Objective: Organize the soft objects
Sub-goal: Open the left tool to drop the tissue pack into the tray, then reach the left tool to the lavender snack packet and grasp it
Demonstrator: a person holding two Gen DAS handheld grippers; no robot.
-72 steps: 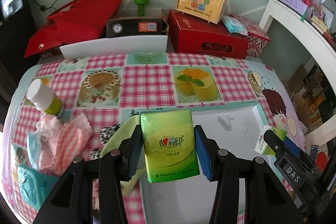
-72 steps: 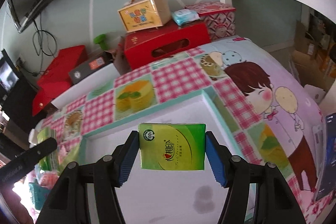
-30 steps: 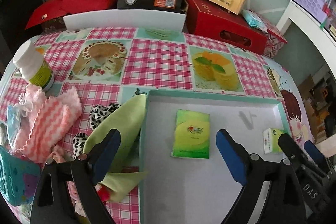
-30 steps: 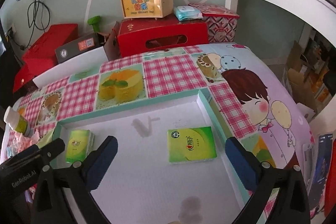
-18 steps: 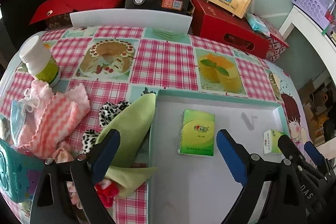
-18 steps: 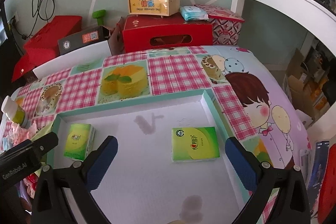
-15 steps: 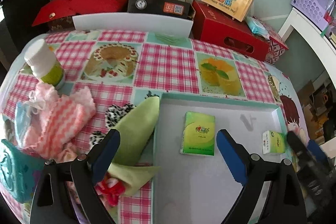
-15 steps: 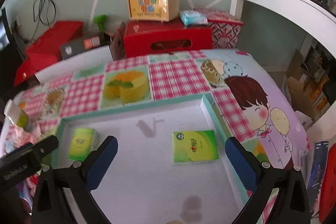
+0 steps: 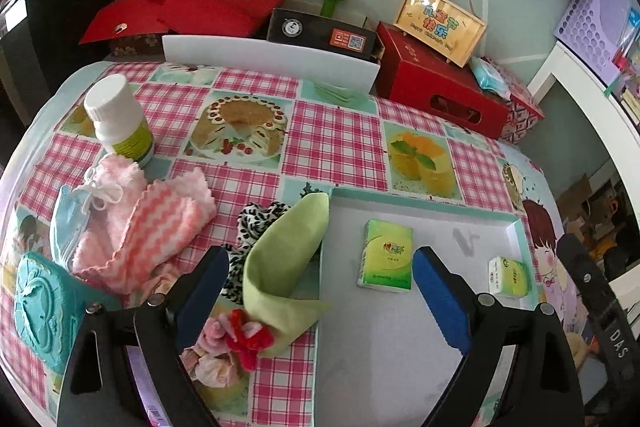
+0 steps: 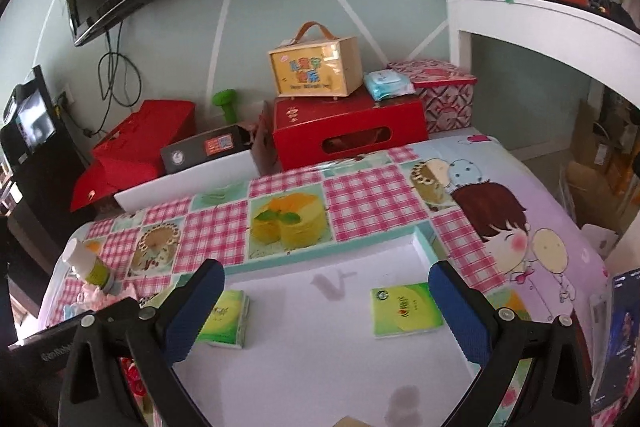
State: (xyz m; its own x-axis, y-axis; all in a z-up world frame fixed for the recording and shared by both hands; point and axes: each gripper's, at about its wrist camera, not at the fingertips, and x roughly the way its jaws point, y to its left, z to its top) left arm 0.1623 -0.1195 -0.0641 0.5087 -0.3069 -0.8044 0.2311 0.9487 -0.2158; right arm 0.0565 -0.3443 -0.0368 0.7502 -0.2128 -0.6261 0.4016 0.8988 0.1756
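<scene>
Two tissue packs flat in one tray, both grippers above, jaws wide, empty.

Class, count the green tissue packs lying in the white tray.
2. One tissue pack lies near the tray's left side; the other tissue pack lies by its right wall. None seems hidden.

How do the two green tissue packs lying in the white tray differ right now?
The left green tissue pack lies near the white tray's left side, long edge running away from the camera. The right green tissue pack lies crosswise by the right wall. Both rest flat, free of either tongs.
</scene>
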